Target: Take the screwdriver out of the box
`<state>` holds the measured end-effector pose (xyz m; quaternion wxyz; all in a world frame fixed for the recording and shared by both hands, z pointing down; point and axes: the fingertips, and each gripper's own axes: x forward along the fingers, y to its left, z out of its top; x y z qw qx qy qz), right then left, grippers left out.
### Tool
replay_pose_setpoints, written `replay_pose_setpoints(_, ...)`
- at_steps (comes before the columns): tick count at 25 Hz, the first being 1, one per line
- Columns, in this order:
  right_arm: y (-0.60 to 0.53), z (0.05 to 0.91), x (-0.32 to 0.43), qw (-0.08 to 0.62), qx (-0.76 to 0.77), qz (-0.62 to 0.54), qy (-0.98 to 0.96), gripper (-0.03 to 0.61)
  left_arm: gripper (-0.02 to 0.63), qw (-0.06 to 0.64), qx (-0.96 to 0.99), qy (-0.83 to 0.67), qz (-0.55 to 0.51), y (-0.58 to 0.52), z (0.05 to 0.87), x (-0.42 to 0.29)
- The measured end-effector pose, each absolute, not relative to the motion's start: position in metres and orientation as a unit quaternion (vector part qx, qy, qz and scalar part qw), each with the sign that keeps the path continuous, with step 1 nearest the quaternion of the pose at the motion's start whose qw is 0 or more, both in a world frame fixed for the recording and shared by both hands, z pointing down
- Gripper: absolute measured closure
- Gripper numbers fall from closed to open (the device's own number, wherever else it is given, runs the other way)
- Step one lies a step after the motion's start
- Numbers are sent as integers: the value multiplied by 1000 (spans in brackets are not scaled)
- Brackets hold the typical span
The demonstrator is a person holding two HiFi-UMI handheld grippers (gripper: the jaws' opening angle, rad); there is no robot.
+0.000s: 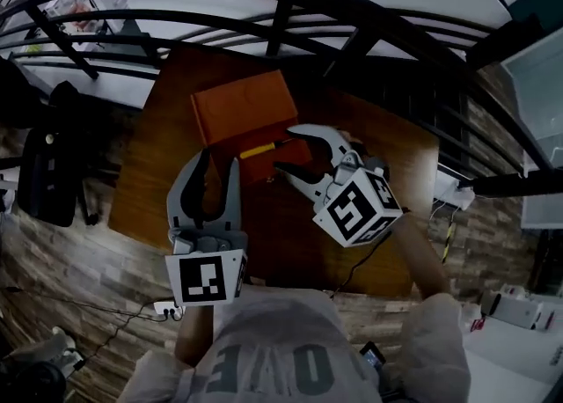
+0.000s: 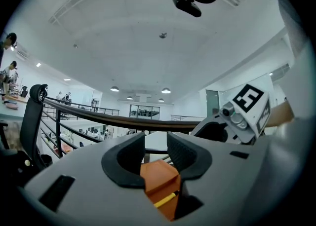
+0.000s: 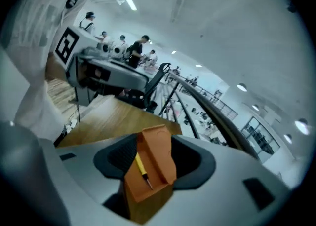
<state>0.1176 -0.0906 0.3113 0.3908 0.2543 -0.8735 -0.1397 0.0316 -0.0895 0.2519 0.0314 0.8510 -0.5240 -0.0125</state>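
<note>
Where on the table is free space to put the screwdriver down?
Bare wood: the brown wooden table left of the open orange box and the left gripper, and the near middle between both grippers. Crowded: the box's front, where the open right gripper hovers by the yellow screwdriver.
</note>
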Motion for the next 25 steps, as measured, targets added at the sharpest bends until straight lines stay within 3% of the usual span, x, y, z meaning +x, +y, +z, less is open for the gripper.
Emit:
replay_pose_setpoints(4, -103, 373, 110, 481, 147, -151, -851, 370, 483, 64, 840, -538, 11, -93, 281, 25)
replay_pose_setpoints(10, -128, 444, 100, 563, 46, -161, -809, 371, 483, 97, 820, -564, 26, -104, 323, 3)
replay_pose_setpoints(22, -140, 524, 86, 638, -56, -145, -754, 407, 483, 158, 777, -608, 34, -108, 386, -31)
replay_pose_setpoints(25, -140, 537, 86, 647, -59, -156, -744, 441, 483, 162, 777, -606, 48, -104, 396, -28)
